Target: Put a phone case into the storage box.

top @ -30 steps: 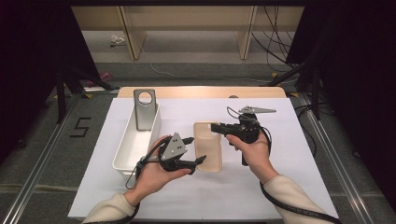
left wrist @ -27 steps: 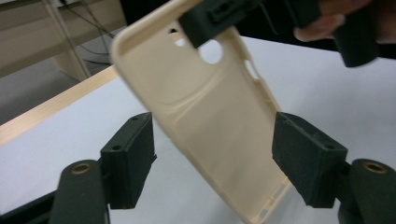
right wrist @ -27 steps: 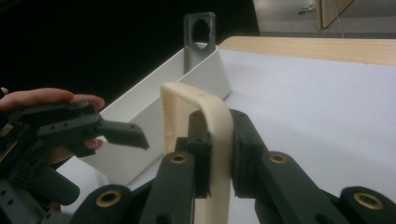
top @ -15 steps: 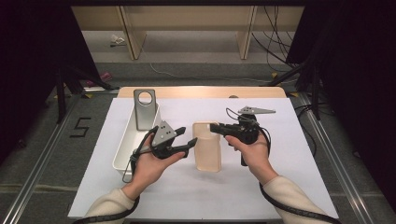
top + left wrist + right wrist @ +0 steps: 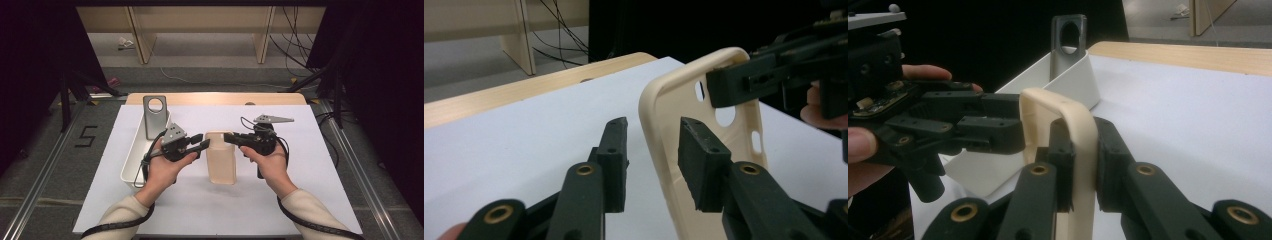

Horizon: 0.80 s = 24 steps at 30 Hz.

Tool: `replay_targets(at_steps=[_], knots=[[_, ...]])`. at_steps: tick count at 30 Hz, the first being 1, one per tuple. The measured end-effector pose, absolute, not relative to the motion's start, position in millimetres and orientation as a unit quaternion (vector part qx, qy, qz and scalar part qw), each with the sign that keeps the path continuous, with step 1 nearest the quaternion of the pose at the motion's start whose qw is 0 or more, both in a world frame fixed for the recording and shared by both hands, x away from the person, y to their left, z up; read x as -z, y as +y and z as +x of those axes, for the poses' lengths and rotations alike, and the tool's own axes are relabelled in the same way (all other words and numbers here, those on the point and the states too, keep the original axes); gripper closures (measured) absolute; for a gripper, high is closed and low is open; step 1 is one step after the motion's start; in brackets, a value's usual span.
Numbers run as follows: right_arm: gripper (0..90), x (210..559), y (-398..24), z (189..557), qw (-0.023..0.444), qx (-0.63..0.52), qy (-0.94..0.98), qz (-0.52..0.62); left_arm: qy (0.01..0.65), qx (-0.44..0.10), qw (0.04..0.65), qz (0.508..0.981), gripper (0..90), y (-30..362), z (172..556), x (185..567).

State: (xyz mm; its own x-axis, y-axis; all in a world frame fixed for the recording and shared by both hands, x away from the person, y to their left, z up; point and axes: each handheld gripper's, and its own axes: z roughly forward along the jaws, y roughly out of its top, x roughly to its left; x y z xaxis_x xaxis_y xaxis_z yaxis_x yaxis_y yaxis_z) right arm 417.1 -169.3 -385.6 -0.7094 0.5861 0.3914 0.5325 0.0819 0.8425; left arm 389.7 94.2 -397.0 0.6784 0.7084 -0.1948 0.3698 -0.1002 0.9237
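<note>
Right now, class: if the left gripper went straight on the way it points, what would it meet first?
Most likely the cream phone case: its side wall already stands between the left gripper jaws, while the right gripper grips its other edge.

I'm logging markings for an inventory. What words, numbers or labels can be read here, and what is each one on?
"5": a dark numeral marked on the grey floor, left of the table.
No readable text on the cream phone case, the white tray, the grey phone case or the grippers.
</note>
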Motion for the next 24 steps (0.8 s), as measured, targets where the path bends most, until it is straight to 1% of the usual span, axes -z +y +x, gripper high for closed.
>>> replay_targets(at_steps=[8,14,24], knots=[[80.8,385.4,-168.1,416.4,0.022,-0.562,0.736,0.378,0.383,-0.145,0.557,0.723,71.6,90.3,394.6,397.2],[80.8,385.3,-168.5,416.4,0.026,-0.562,0.735,0.377,0.391,-0.145,0.557,0.718,80.3,88.8,393.9,395.2],[80.5,385.0,-166.3,415.2,0.037,-0.564,0.738,0.37,0.408,-0.152,0.562,0.704,83.5,89.5,391.0,391.6]])
